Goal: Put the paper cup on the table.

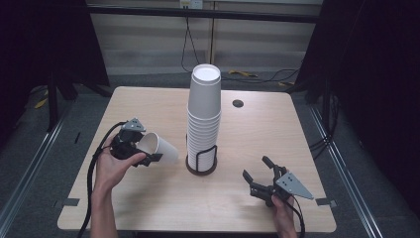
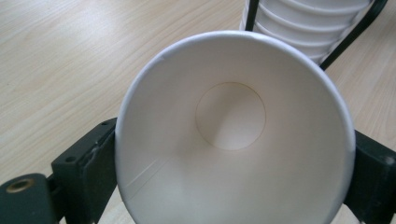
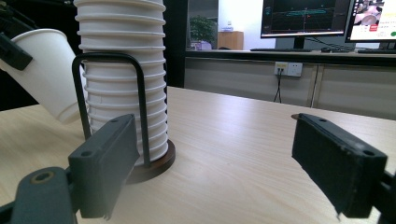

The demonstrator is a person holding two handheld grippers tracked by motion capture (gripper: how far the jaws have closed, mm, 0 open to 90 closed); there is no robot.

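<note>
You are gripping a white paper cup point(image 1: 159, 147) by its rim in your left gripper point(image 1: 143, 148), with one jaw pressing each side. The cup is tilting above the table point(image 1: 148, 203), its open mouth facing the gripper camera and its base pointing toward the stack of cups point(image 1: 204, 111). That stack is standing upside down in a black wire holder point(image 1: 202, 161) at the table's centre. Your right gripper point(image 1: 258, 174) is resting near the front right edge with its jaws spread wide, grasping nothing.
</note>
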